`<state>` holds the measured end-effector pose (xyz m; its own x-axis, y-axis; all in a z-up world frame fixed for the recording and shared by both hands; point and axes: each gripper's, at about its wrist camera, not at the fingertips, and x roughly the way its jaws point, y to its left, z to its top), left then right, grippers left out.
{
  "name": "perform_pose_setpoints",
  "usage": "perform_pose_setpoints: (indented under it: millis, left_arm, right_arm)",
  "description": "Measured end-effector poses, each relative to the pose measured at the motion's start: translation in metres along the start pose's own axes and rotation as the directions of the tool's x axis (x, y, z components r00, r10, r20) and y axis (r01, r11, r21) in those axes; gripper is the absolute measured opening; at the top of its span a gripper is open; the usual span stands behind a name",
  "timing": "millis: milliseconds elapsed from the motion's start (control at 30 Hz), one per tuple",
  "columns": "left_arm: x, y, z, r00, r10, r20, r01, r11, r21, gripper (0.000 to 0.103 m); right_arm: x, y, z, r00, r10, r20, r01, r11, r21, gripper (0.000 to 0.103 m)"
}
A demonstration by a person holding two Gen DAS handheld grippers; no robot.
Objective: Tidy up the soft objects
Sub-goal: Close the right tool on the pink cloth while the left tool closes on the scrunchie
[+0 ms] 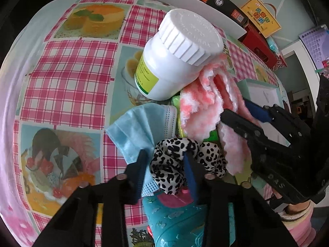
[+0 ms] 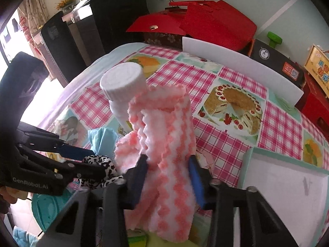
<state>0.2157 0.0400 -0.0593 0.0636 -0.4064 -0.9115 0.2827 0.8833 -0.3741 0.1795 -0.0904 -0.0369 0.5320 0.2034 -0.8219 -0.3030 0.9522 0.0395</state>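
both grabs look done: left gripper [image 1: 166,164] pinches the leopard-print scrunchie [image 1: 174,160], right gripper [image 2: 168,177] clamps the pink fuzzy cloth [image 2: 164,144] by the white bottle [image 1: 178,55] on the table [image 1: 67,65], so next probably lift gently.

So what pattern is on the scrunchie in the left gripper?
Black-and-white leopard print on the scrunchie, clearest in the left wrist view.
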Motion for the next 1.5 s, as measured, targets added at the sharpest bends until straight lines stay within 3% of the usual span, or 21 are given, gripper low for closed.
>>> perform_pose_setpoints:
  millis: [267, 467, 733, 1100, 1200, 1367, 1433, 1500]
  left_arm:
    - [-0.018, 0.014, -0.014, 1.000, -0.005, 0.019, 0.005, 1.000, -0.004, 0.027]
    - [-0.025, 0.016, -0.018, 0.999, -0.007, 0.035, 0.007, 1.000, -0.012, 0.020]
    - [-0.035, 0.026, -0.025, 0.999, 0.001, 0.039, 0.000, 1.000, -0.031, 0.020]
    - [-0.042, 0.019, -0.031, 0.993, 0.115, 0.032, -0.116, 0.993, 0.021, 0.027]
    - [-0.042, 0.015, -0.028, 0.988, 0.153, 0.033, -0.154, 0.987, 0.034, 0.038]
    - [-0.037, 0.000, -0.019, 0.987, 0.157, 0.025, -0.159, 0.984, 0.080, 0.038]
    - [-0.035, -0.004, -0.016, 0.989, 0.144, 0.026, -0.146, 0.985, 0.088, 0.021]
    - [-0.034, -0.009, -0.013, 0.990, 0.138, 0.035, -0.140, 0.986, 0.088, 0.013]
  right_arm:
    - [-0.011, -0.002, -0.003, 0.999, -0.008, 0.045, 0.007, 1.000, 0.014, 0.014]
    - [-0.020, -0.001, -0.004, 0.997, -0.023, 0.072, 0.022, 1.000, 0.018, 0.012]
    - [-0.039, -0.004, -0.005, 0.993, -0.035, 0.114, 0.030, 0.999, 0.043, 0.012]
    - [-0.049, -0.009, -0.008, 0.992, -0.040, 0.121, 0.032, 0.997, 0.064, 0.012]
    - [-0.048, -0.009, -0.009, 0.992, -0.043, 0.120, 0.035, 0.997, 0.069, 0.012]
    - [-0.047, -0.012, -0.011, 0.992, -0.043, 0.118, 0.034, 0.996, 0.082, 0.012]
    - [-0.047, -0.013, -0.012, 0.992, -0.043, 0.117, 0.033, 0.996, 0.085, 0.012]
    - [-0.047, -0.015, -0.013, 0.992, -0.045, 0.115, 0.035, 0.996, 0.088, 0.012]
